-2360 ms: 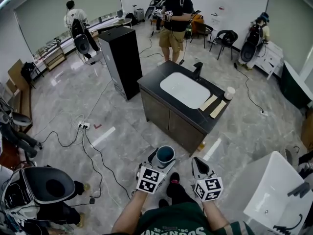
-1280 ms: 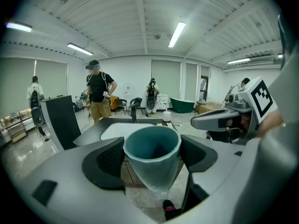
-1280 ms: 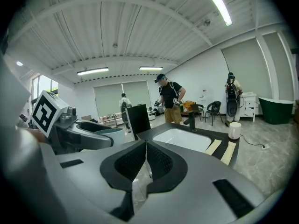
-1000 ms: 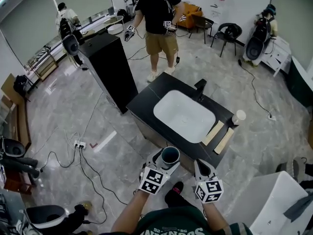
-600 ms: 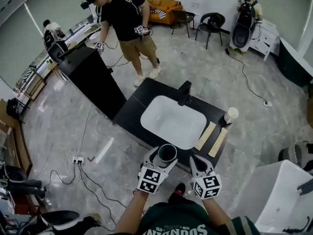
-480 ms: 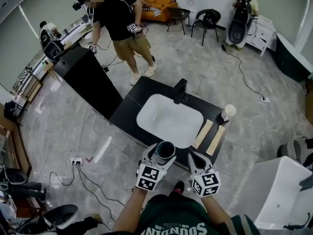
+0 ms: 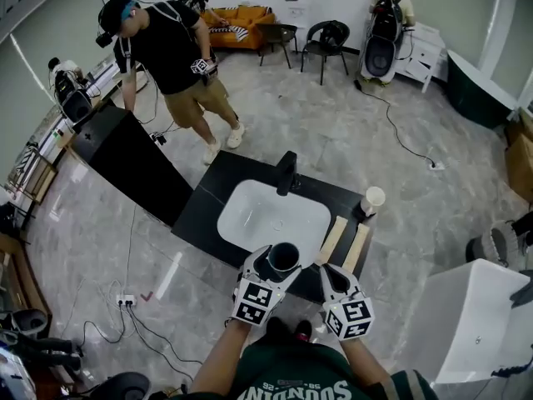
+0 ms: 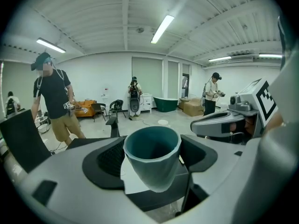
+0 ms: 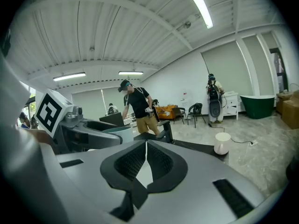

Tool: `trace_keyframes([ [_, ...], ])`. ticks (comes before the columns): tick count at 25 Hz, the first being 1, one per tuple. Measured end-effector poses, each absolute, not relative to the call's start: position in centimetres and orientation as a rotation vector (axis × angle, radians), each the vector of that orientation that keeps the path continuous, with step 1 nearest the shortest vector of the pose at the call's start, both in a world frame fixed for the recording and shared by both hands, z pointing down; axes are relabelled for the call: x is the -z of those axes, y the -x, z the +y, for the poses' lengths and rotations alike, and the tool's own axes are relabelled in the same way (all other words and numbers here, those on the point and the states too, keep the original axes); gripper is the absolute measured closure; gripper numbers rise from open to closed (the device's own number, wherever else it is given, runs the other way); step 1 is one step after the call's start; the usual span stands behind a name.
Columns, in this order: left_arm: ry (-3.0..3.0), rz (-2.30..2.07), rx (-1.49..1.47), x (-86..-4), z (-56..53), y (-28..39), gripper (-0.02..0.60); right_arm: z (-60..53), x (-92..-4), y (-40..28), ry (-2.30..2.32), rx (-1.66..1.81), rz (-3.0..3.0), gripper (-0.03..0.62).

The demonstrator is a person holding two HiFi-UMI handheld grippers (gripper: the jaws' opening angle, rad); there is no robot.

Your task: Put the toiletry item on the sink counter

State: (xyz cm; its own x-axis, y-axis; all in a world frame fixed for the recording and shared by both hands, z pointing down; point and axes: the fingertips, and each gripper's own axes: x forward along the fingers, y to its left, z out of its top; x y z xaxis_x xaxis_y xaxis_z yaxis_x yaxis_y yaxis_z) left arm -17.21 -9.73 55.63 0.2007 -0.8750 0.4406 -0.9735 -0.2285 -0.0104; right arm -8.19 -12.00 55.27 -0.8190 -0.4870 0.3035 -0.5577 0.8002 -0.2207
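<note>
A teal cup [image 7: 282, 257] [image 8: 153, 156] stands upright between the jaws of my left gripper [image 7: 273, 267] [image 8: 154, 160], which is shut on it. It hangs over the near edge of the black sink counter [image 7: 206, 202], just in front of the white basin [image 7: 271, 217]. My right gripper [image 7: 333, 280] [image 9: 146, 164] is beside it on the right, shut with nothing between its jaws. The black tap [image 7: 287, 172] [image 9: 166, 128] rises at the basin's far side.
Two pale wooden strips [image 7: 344, 242] lie at the counter's right end, with a white paper cup [image 7: 372, 200] [image 9: 222, 143] beyond them. A tall black cabinet [image 7: 125, 165] stands left of the counter. A person [image 7: 166, 61] stands behind. A white basin unit [image 7: 475, 323] is at right.
I have come up to the sink counter, which now lies right under both grippers. The teal cup stays in the left gripper. The person behind has moved left.
</note>
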Motion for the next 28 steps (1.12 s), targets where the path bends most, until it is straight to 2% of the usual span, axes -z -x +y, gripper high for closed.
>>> trace_keyframes([
  [15,-2.417,-1.565,-0.562,-55.2,-19.8,11.6,0.206,-17.9,-54.4,2.2,-1.038,-0.438,-2.698,0.551],
  [28,-2.588,-1.363,-0.573,-56.3,-31.2,10.1,0.206,-26.1,-55.1,1.6,-1.313,-0.482,-2.593,0.551],
])
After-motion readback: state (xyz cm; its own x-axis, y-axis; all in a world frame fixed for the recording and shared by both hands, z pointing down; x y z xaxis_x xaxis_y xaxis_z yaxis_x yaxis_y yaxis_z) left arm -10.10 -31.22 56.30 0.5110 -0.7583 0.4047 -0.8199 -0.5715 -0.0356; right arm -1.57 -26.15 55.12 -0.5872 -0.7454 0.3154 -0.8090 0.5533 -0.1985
